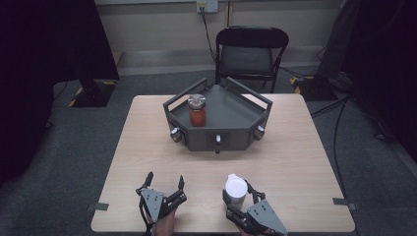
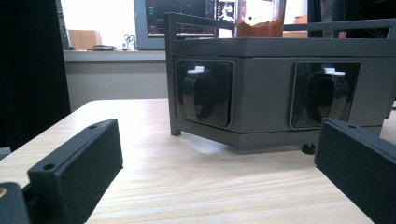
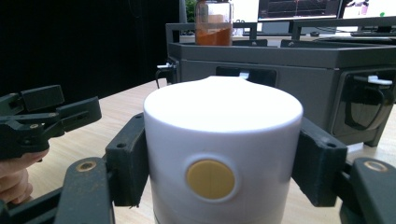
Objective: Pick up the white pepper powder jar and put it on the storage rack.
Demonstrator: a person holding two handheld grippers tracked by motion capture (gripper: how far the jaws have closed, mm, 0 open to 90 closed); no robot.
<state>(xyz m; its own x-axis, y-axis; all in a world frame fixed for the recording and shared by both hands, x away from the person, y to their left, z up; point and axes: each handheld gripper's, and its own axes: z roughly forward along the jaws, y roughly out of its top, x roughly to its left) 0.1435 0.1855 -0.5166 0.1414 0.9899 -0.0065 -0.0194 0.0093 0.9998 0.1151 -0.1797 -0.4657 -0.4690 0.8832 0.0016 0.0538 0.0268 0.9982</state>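
High view has the right gripper (image 1: 239, 195) clamped on a white container (image 1: 235, 190) near the desk (image 1: 295, 157) front edge. Left gripper (image 1: 164, 183) sits beside it, jaws wide apart. A jar (image 1: 197, 109) stands on the grey tray (image 1: 231, 110) further back.

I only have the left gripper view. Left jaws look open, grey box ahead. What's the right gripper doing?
Observer: The right gripper is shut on a white container, upright on the table.
Operator: What's the orange thing on top of the box?
Observer: A jar with a metal lid, standing in the grey tray's left part.
Operator: Anything marking the container?
Observer: A round yellow spot on its side, seen in the right gripper view.
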